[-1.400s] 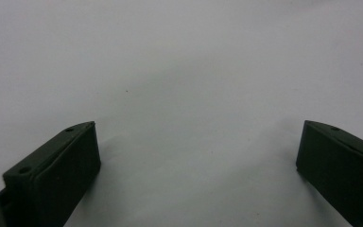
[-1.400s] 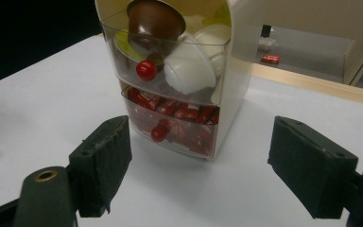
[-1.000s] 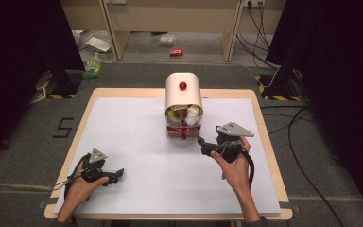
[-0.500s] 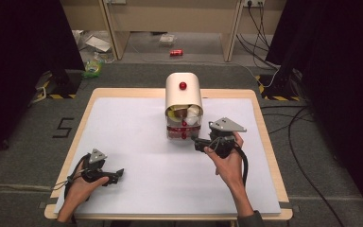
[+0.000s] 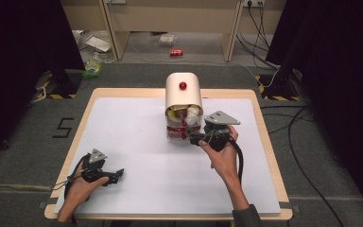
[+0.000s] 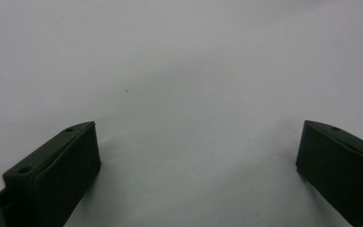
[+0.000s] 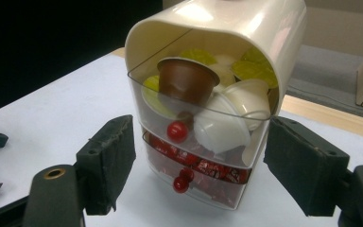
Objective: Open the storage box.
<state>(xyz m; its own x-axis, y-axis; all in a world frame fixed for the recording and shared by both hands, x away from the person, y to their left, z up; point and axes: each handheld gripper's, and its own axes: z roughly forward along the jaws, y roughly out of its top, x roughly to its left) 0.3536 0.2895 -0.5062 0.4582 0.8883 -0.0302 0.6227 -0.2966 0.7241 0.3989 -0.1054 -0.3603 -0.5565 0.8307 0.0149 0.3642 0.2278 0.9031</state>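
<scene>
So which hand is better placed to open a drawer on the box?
Right. The right gripper is at the box, jaws either side of the drawer knobs. The left gripper rests far off near the table's front edge.

The desk (image 5: 137,142) is seen from a fixed camera set high on the person's side, looking forward and down; the whole white top, the floor beyond and both forearms are taken in from some way off. A second camera is carried on the left hand-held gripper (image 6: 196,156) and is pointed down at bare white desk from very close. A third is carried on the right hand-held gripper (image 7: 198,165), held low and nearly level, facing a cream container (image 7: 208,94) at close range. That container (image 5: 183,101) is shared with the high view.
</scene>
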